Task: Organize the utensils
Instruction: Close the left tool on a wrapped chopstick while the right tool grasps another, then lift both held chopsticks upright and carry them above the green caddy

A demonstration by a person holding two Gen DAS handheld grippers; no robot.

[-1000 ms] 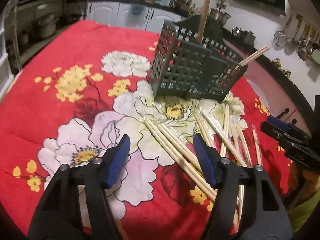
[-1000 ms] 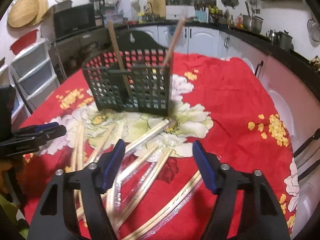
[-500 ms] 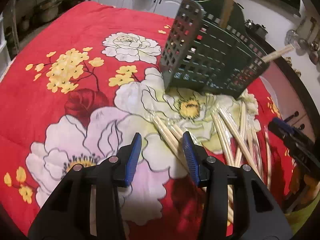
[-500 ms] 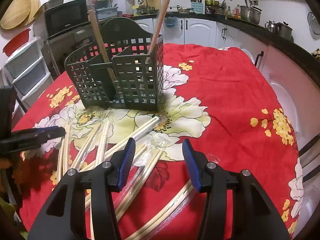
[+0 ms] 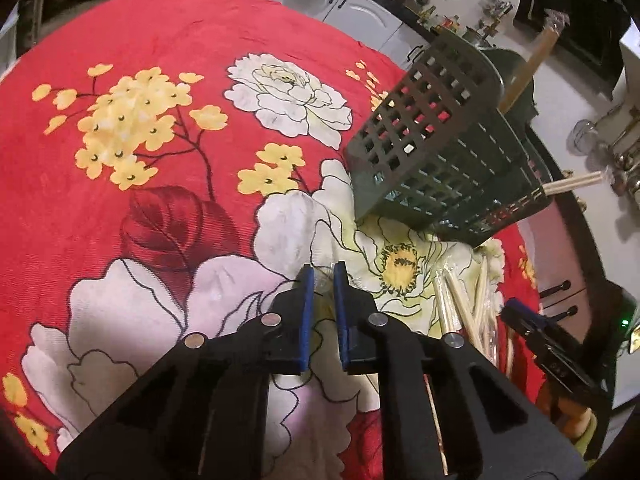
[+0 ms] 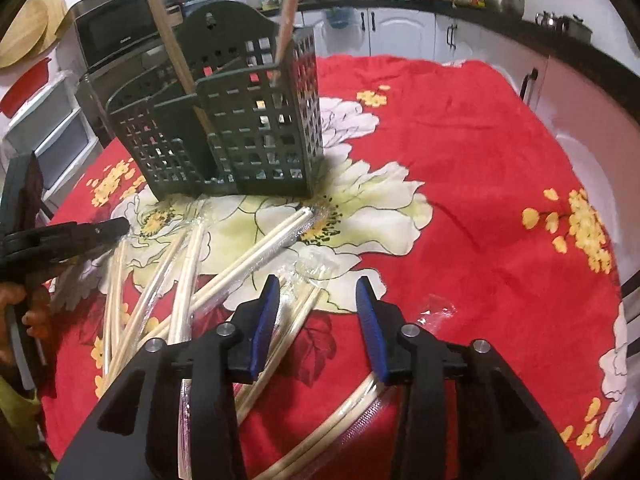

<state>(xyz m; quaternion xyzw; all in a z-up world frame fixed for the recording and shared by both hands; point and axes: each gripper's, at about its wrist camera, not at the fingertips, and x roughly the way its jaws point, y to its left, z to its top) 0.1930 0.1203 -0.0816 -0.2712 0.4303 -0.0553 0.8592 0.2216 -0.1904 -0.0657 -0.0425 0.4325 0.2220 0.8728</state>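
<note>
A dark green lattice utensil holder (image 5: 436,152) (image 6: 224,128) stands on the red floral cloth (image 5: 160,60), with wrapped chopsticks (image 6: 290,4) upright in its compartments. Several plastic-wrapped chopstick pairs (image 6: 256,256) lie scattered in front of it. My left gripper (image 5: 323,274) is closing, its blue pads pinching the clear wrapper end of one wrapped pair (image 5: 322,286). My right gripper (image 6: 318,284) is also closing, low over the pile. The ends of a wrapped pair (image 6: 300,308) lie between its jaws near the left pad, and neither pad presses on them.
Each gripper shows at the edge of the other's view: the right gripper (image 5: 532,332) and the left gripper (image 6: 80,232). White cabinets (image 6: 400,32) and a cluttered counter run behind the table. Storage drawers (image 6: 52,120) stand at the left.
Both grippers came forward and down toward the scattered chopsticks. The left jaws went from wide apart to nearly together around a wrapper end. The right jaws narrowed partway.
</note>
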